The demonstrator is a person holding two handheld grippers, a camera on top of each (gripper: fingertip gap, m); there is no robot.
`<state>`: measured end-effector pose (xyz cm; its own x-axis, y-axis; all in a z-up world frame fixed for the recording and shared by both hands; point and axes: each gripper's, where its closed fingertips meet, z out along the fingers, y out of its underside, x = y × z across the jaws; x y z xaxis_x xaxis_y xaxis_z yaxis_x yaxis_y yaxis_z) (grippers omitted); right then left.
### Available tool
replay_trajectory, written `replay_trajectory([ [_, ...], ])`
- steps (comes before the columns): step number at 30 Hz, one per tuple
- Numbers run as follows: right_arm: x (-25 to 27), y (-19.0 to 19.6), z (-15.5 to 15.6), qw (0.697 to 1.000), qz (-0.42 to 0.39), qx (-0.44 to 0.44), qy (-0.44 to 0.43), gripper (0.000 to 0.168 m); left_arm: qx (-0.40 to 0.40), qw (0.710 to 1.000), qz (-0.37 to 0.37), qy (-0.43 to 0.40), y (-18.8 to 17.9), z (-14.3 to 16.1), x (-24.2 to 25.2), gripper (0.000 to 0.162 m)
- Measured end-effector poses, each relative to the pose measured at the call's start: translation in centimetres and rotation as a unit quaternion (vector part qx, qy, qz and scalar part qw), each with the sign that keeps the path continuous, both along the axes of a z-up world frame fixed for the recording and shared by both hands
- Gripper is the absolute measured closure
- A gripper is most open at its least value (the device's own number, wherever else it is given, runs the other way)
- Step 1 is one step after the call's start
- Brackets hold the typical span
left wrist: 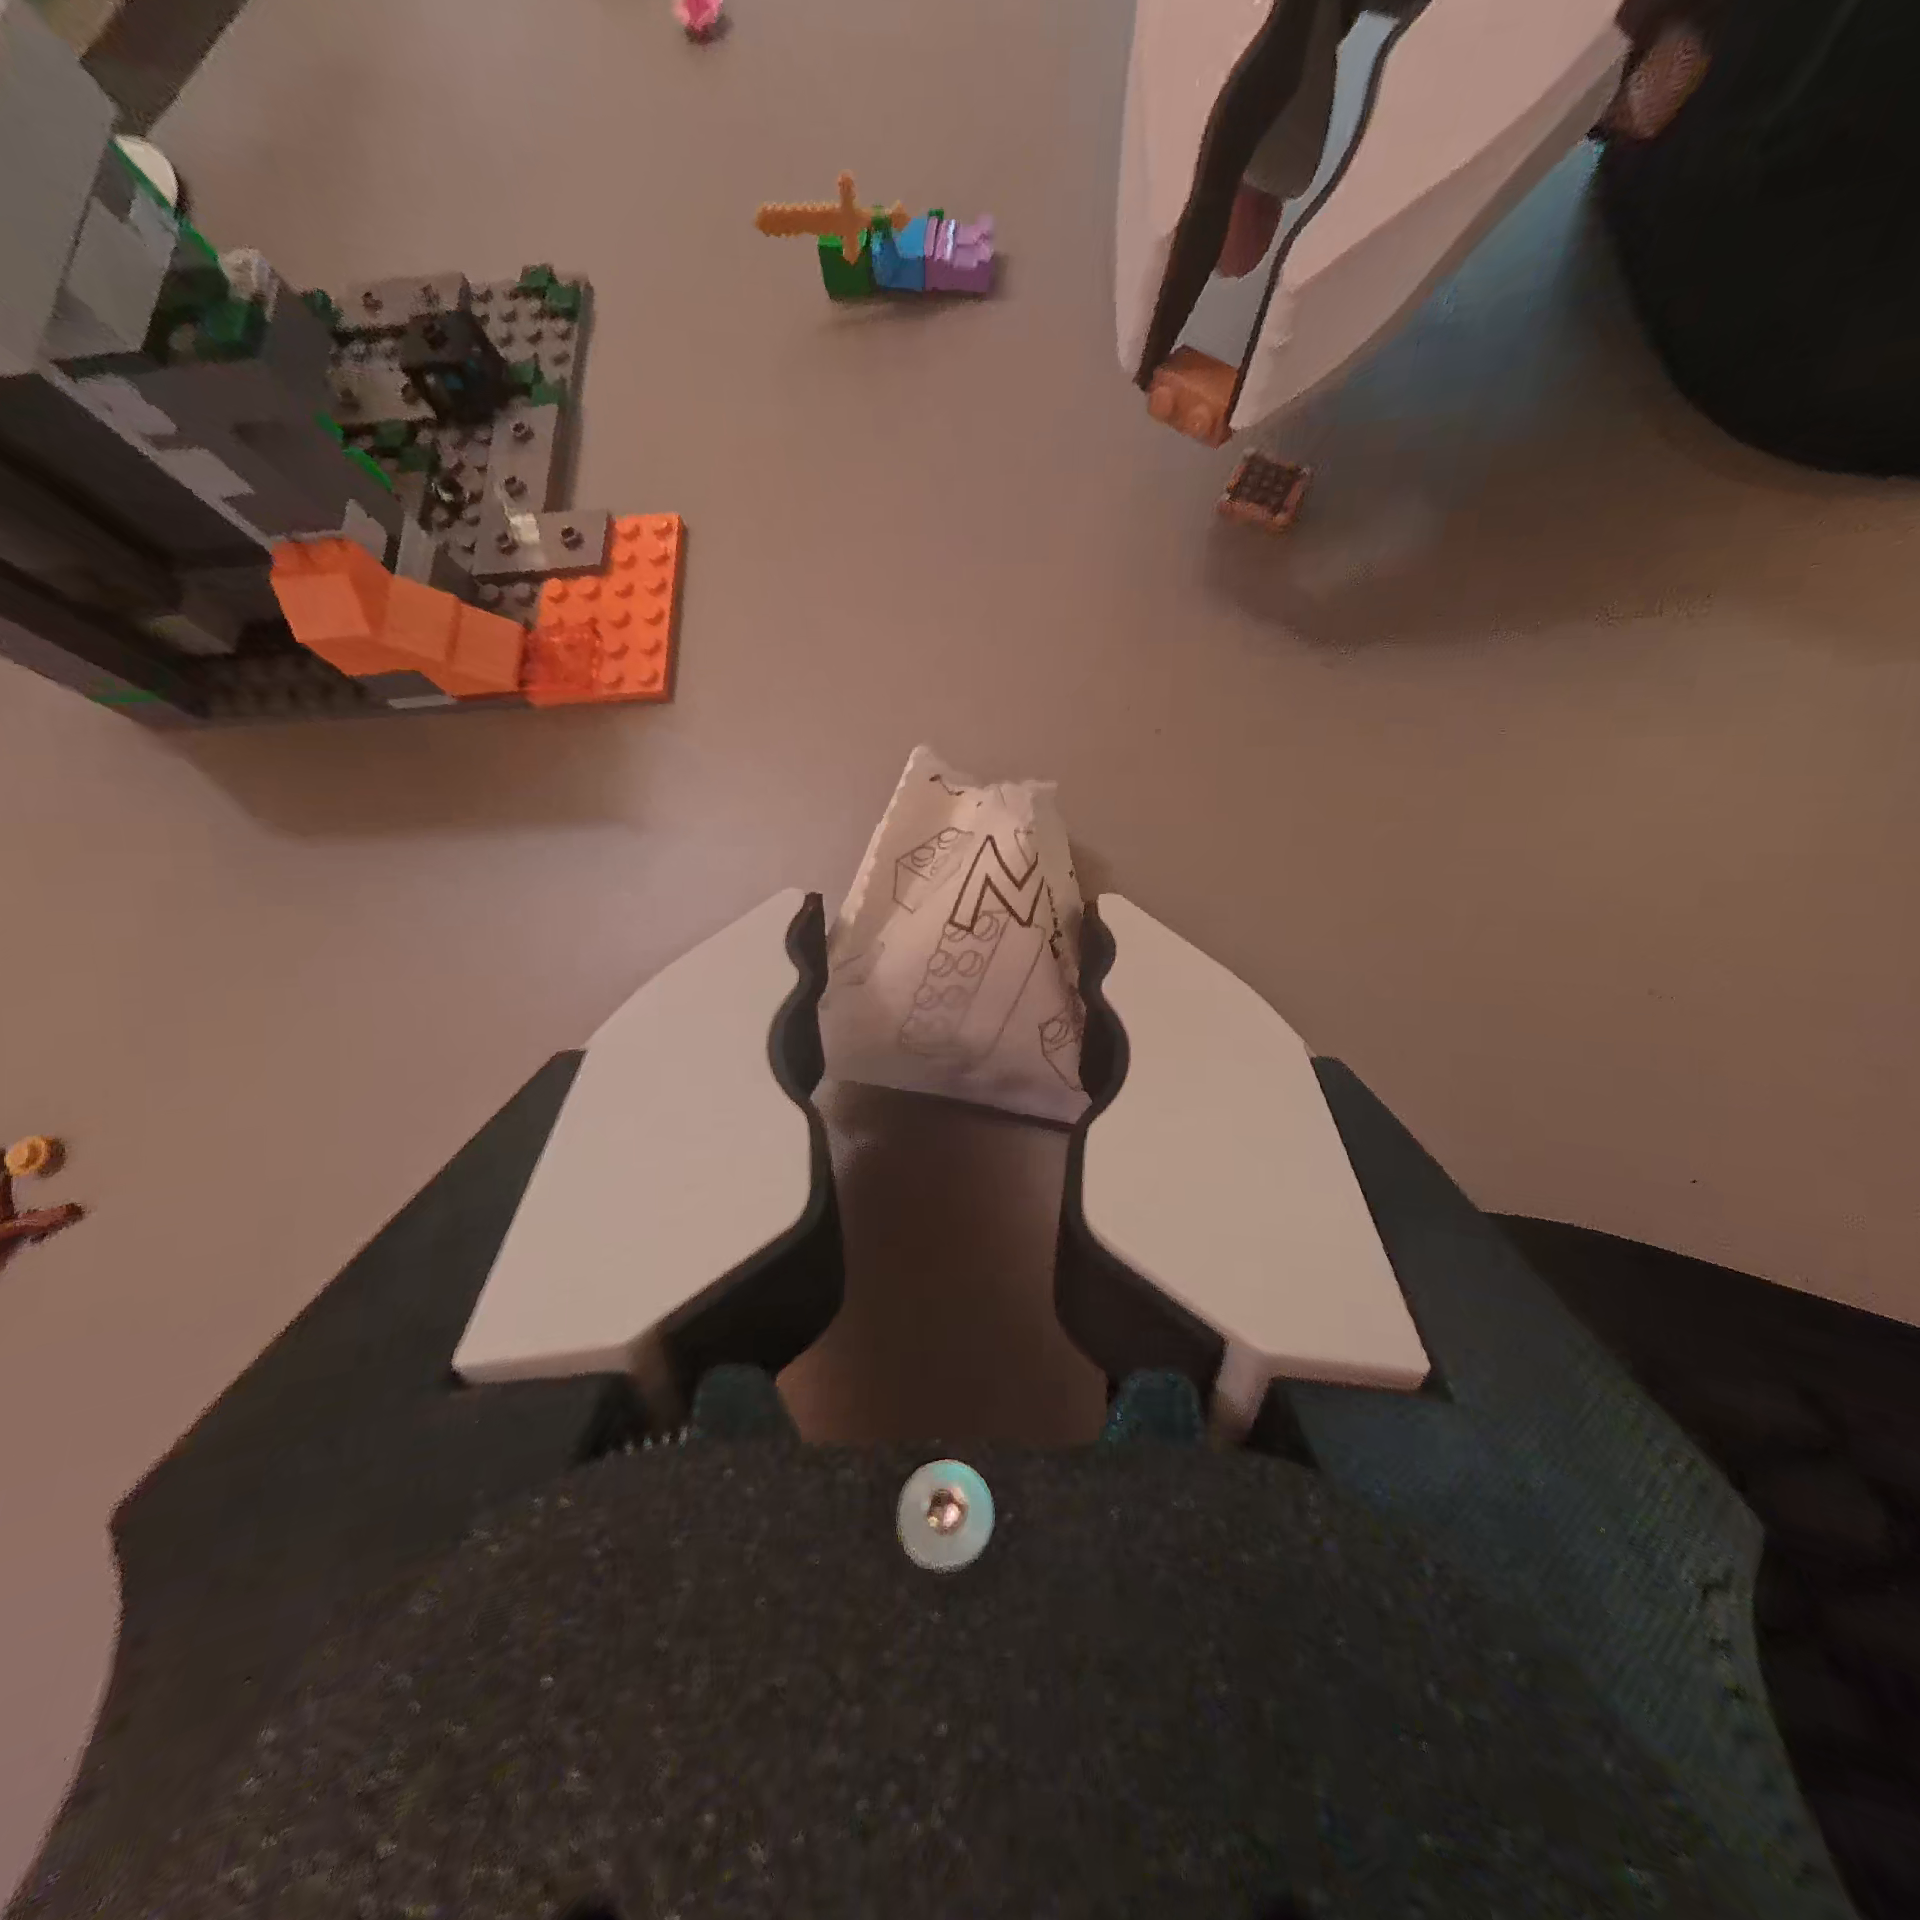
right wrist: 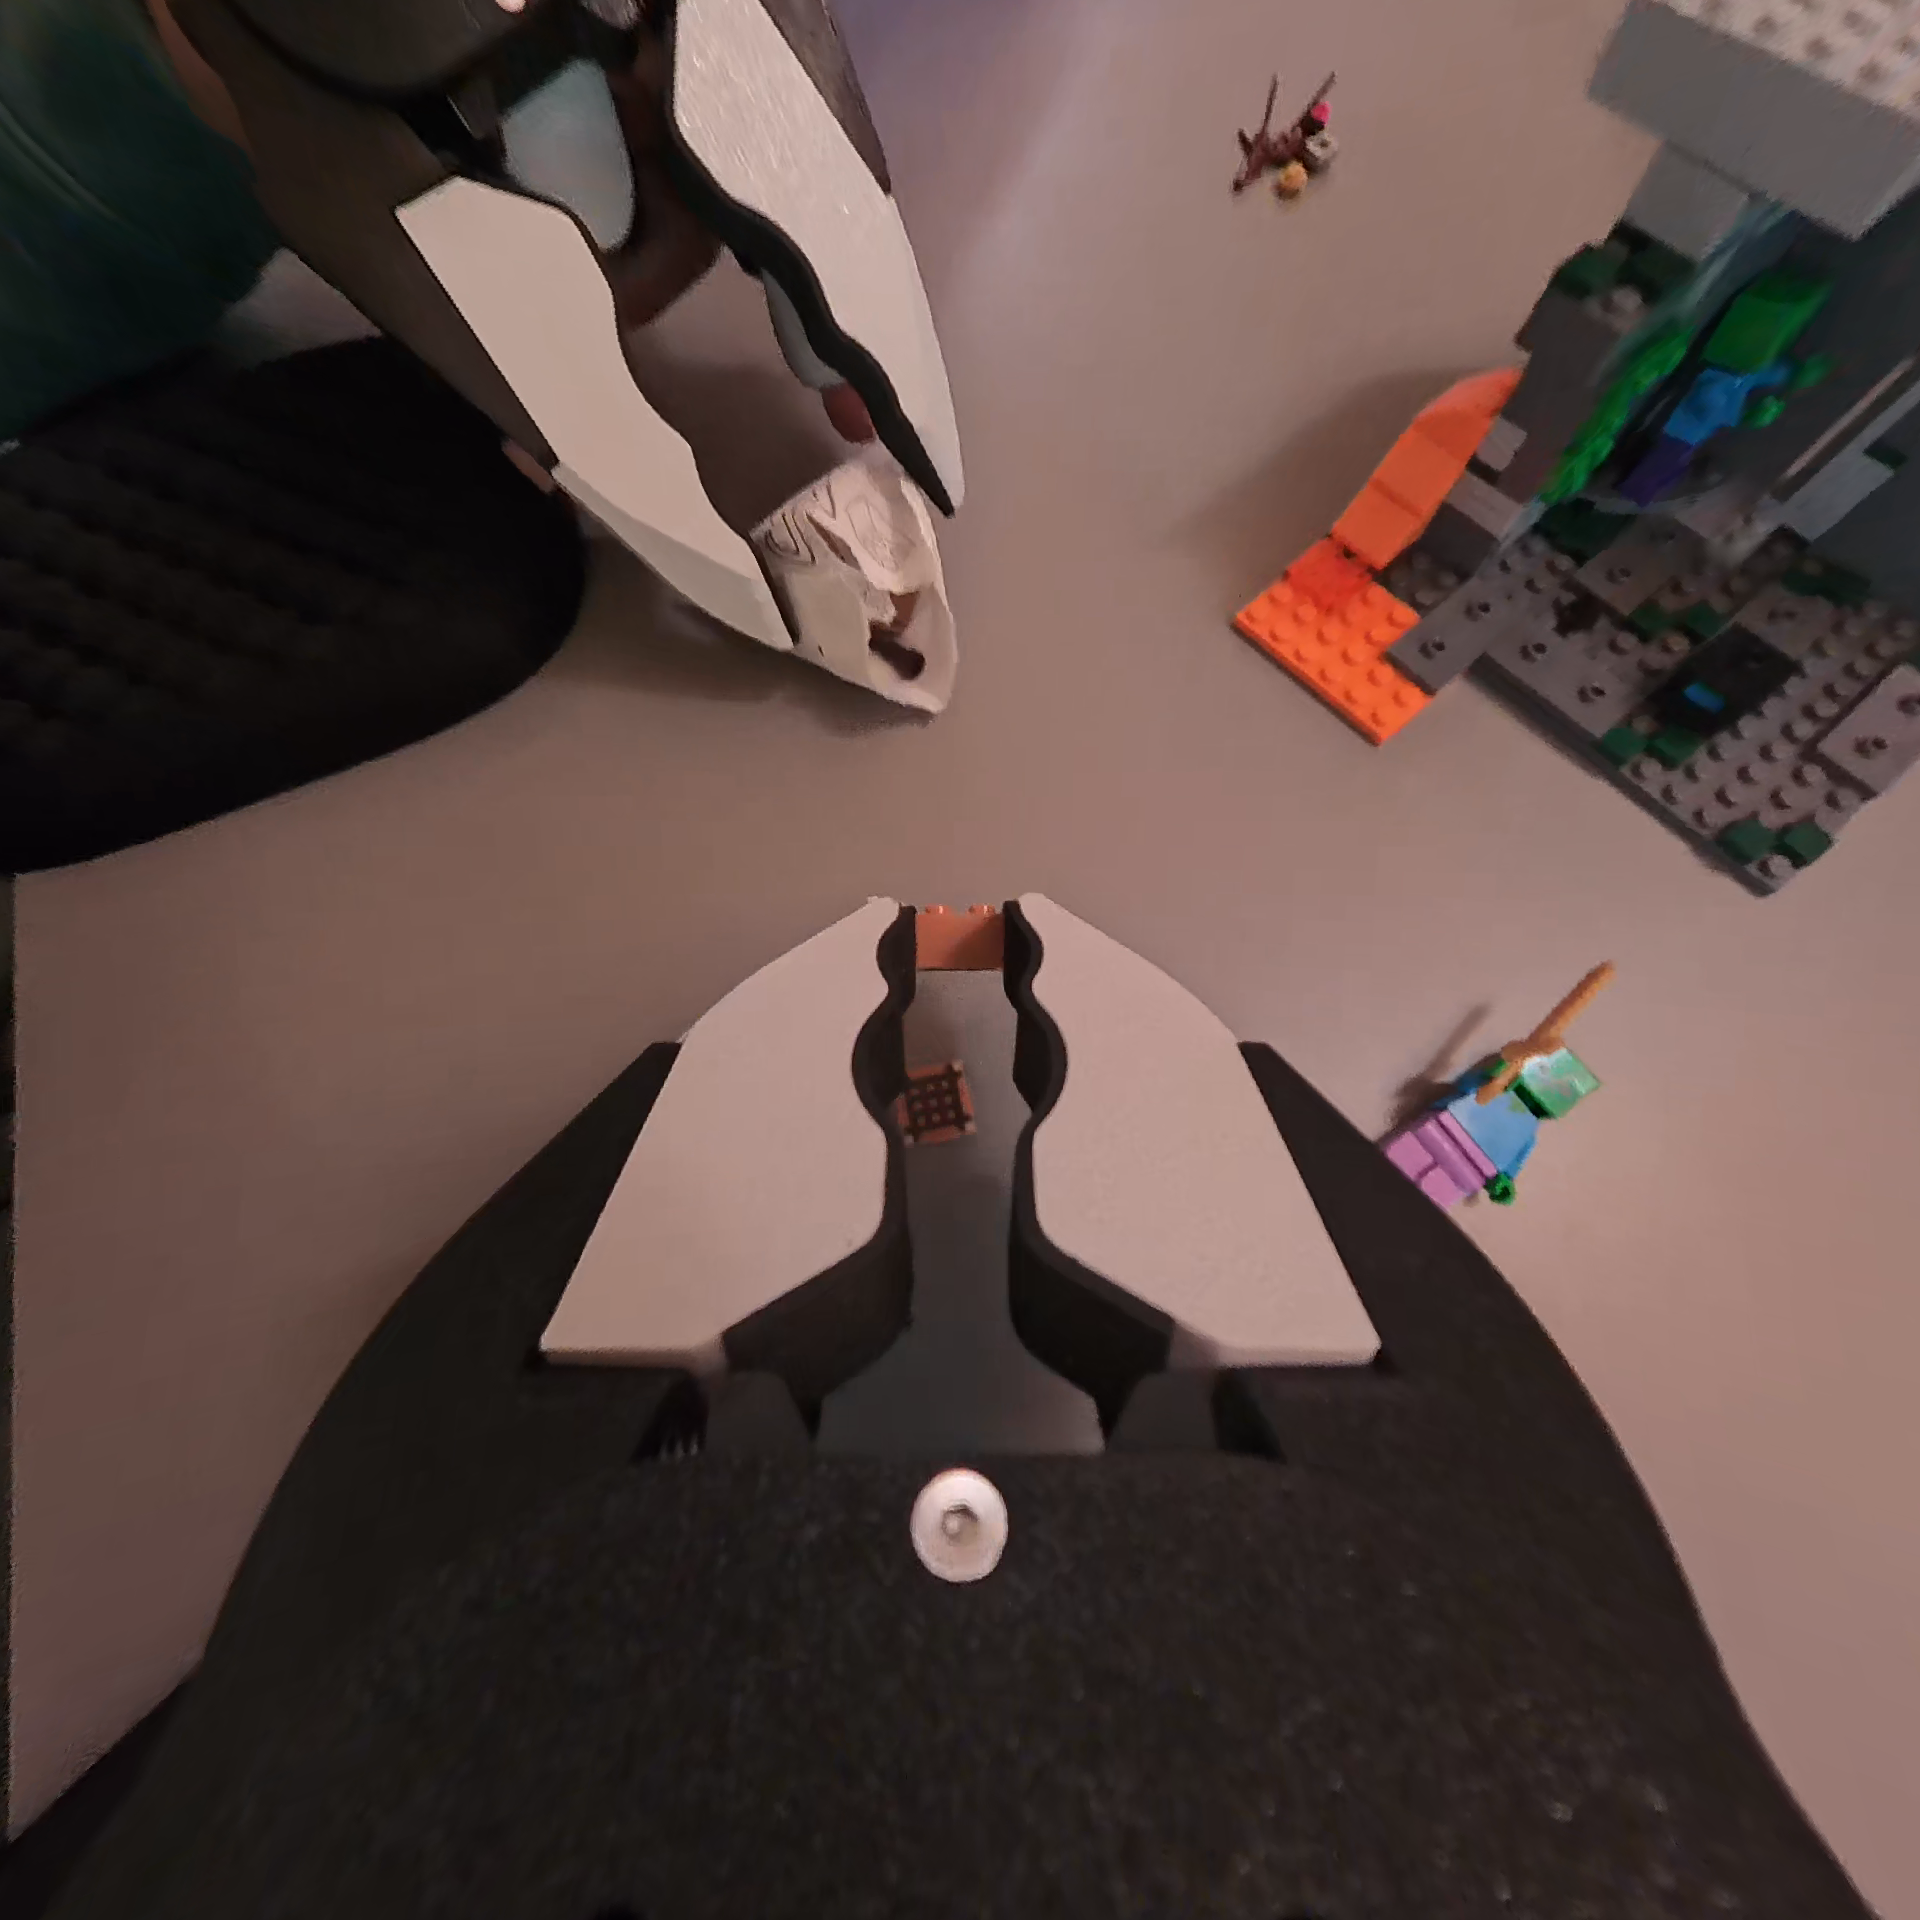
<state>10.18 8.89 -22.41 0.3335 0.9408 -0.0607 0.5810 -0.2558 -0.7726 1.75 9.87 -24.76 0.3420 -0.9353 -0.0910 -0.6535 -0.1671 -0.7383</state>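
Currently the largest item on the grey desk [left wrist: 1039, 644] is the brick-built model [left wrist: 312, 499]: grey and dark rock walls on a studded grey base, with an orange slope running down onto an orange plate [left wrist: 613, 613] at its corner. It sits well apart from both grippers, to the left in the left wrist view and to the upper right in the right wrist view. Left gripper [left wrist: 951, 966]: fingers clamped on a small white paper bag [left wrist: 956, 935] printed with brick outlines; its torn mouth points away from the camera, and the right wrist view shows the open end with dark bits inside. Right gripper [right wrist: 959, 925]: fingers nearly together, pinching a small brown brick [right wrist: 958, 935] at the very tips, held above the desk. A toy figure [left wrist: 904, 249] in green, blue and purple lies on its side with a tan sword, between the model and the right gripper. A small brown grid tile [left wrist: 1265, 490] lies flat on the desk just beside and below the right fingertips. A tiny dark brown piece with a pink top [right wrist: 1283, 140] lies far off. Judgement: the brick's grip is shallow, so it should stay level with steady pressure; the bag is soft, so squeezing harder would crush the mouth shut.
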Motion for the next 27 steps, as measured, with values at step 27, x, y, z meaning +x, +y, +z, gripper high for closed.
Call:
replay_trajectory([
  [27,-3.8,-1.4,4.1,0.994,0.077,0.012,0.076,0.141,-0.003,0.983,-0.087,-0.161,-3.2,3.1,2.6,0.106],
])
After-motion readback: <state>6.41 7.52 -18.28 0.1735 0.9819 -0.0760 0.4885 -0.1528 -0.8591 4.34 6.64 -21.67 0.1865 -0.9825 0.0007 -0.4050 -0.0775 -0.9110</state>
